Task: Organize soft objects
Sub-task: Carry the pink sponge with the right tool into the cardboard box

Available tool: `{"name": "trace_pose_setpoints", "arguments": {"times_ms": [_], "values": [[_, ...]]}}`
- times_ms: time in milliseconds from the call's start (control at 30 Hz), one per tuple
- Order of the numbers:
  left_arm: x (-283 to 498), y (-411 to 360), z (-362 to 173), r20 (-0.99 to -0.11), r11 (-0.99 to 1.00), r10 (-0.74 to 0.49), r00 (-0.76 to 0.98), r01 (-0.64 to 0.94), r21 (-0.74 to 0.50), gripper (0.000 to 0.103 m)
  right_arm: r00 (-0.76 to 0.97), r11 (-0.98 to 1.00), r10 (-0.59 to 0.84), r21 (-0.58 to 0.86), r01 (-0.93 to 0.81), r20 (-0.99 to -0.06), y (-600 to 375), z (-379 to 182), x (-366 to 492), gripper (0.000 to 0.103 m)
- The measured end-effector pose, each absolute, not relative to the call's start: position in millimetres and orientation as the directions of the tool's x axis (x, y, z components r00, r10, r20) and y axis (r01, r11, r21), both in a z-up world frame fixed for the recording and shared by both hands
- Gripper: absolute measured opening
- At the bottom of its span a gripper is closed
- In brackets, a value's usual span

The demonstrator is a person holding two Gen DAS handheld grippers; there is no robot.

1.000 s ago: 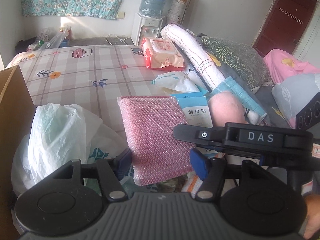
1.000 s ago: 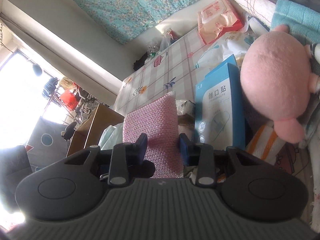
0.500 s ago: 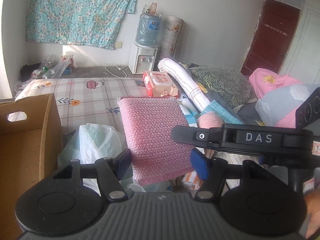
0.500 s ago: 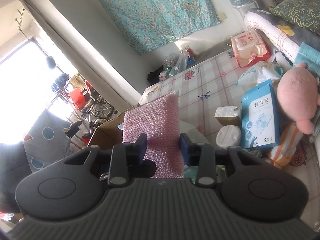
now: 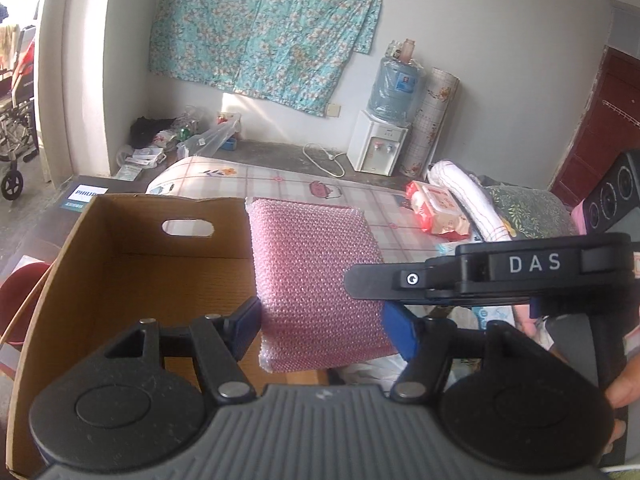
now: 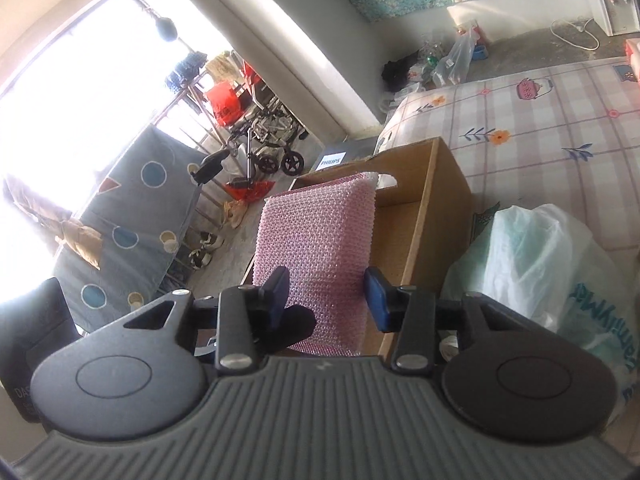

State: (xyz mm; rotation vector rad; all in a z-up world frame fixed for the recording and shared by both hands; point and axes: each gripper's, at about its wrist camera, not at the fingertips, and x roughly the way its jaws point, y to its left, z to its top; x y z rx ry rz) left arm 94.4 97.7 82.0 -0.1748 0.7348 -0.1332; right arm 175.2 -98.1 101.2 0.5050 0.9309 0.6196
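A pink bubble-wrap pad (image 5: 312,272) hangs upright in the air, gripped from two sides. My left gripper (image 5: 322,326) is shut on its lower edge, a blue pad pressing each side. My right gripper (image 6: 328,300) grips the same pink pad (image 6: 320,240) from the other side. Its jaws are opening, though both pads still touch the pad. Its black housing marked DAS (image 5: 520,272) crosses the left wrist view. The pad is over the right part of an open, empty cardboard box (image 5: 120,264), whose wall (image 6: 424,216) lies just right of the pad.
A white plastic bag (image 6: 540,264) bulges right of the box on the checked bed sheet (image 6: 540,120). A wipes pack (image 5: 436,208), rolled towel (image 5: 468,196) and pillows lie at the right. A water dispenser (image 5: 380,148) stands behind. A hand (image 5: 624,384) shows at the right edge.
Both grippers rose and swung left with the pink pad, from above the bag and clutter to over the cardboard box. The right gripper's fingers now stand wider apart.
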Motion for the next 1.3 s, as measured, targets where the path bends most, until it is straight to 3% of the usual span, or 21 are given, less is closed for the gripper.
{"name": "trace_pose_setpoints", "arguments": {"times_ms": [233,500,733,967,1100,1300], "values": [[152,151,50,-0.744,0.975,-0.166,0.648,-0.008,-0.224,0.067,0.358,0.765,0.642,0.601,-0.231,-0.678,-43,72,233,0.041],[224,175,-14,-0.843,0.979,-0.139,0.519,-0.055,-0.196,0.067,0.388,0.839,0.542,0.505,-0.202,-0.745,-32,37,289,0.043],[252,187,-66,-0.915,0.972,-0.121,0.384,-0.139,-0.187,0.065,0.459,0.822,0.561,0.530,-0.210,-0.689,-76,40,285,0.043],[247,199,-59,-0.925,0.973,-0.109,0.365,-0.150,-0.173,0.068,0.509,0.784,0.593,0.591,-0.189,-0.624,-133,44,254,0.044],[255,214,-61,-0.941,0.962,-0.066,0.333,-0.228,-0.149,0.076,0.513,0.745,0.626,0.646,-0.168,-0.588,-151,37,237,0.044],[274,233,-82,-0.955,0.929,-0.075,0.288,-0.328,-0.172,0.076,0.518,0.706,0.652,0.693,-0.148,-0.554,-160,25,223,0.044]]}}
